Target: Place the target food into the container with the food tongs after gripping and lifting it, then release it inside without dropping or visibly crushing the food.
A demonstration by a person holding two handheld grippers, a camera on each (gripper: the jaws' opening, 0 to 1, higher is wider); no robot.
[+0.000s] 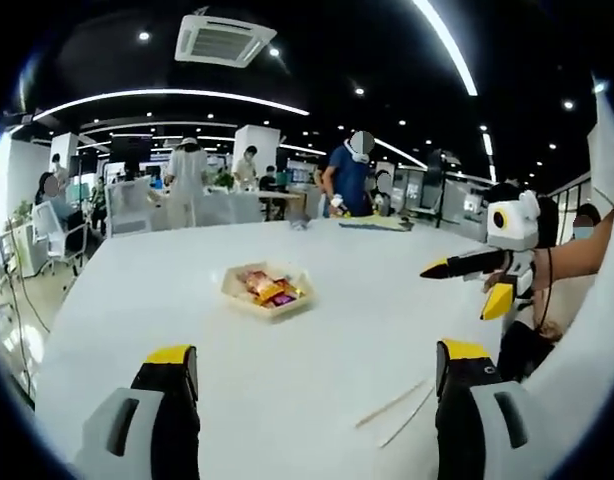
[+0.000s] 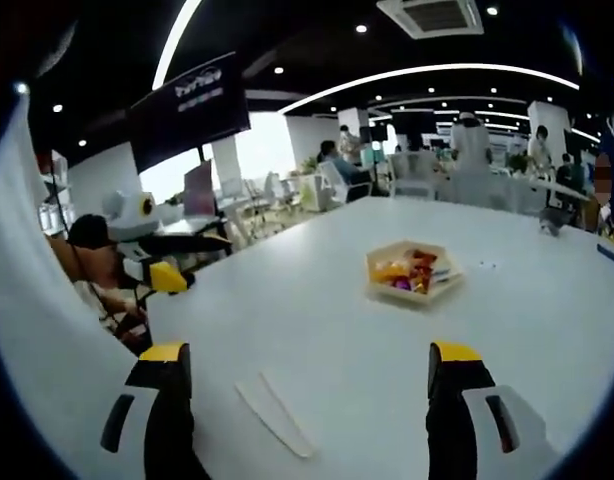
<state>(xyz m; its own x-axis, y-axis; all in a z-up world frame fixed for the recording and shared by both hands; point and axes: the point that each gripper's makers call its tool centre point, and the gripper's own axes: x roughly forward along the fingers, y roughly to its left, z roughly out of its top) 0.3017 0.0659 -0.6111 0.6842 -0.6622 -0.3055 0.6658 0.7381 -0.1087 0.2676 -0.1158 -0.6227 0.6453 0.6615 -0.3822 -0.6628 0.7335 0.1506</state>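
A pale hexagonal container (image 1: 267, 288) holding colourful wrapped food sits mid-table, also seen in the right gripper view (image 2: 412, 270). Pale food tongs (image 1: 395, 406) lie flat on the white table near me, and appear between the jaws in the right gripper view (image 2: 275, 412). My left gripper (image 1: 317, 365) is open and holds nothing, well short of the container. My right gripper (image 2: 307, 360) is likewise open and holds nothing. Each gripper hovers above the table edge in the other's view: the right gripper (image 1: 457, 292), the left gripper (image 2: 207, 262).
The white table (image 1: 187, 300) stretches far back, with small items (image 1: 372, 224) at its far end. Several people (image 1: 349, 178) stand beyond it among chairs and desks. A person's arm (image 1: 577, 255) holds the right gripper.
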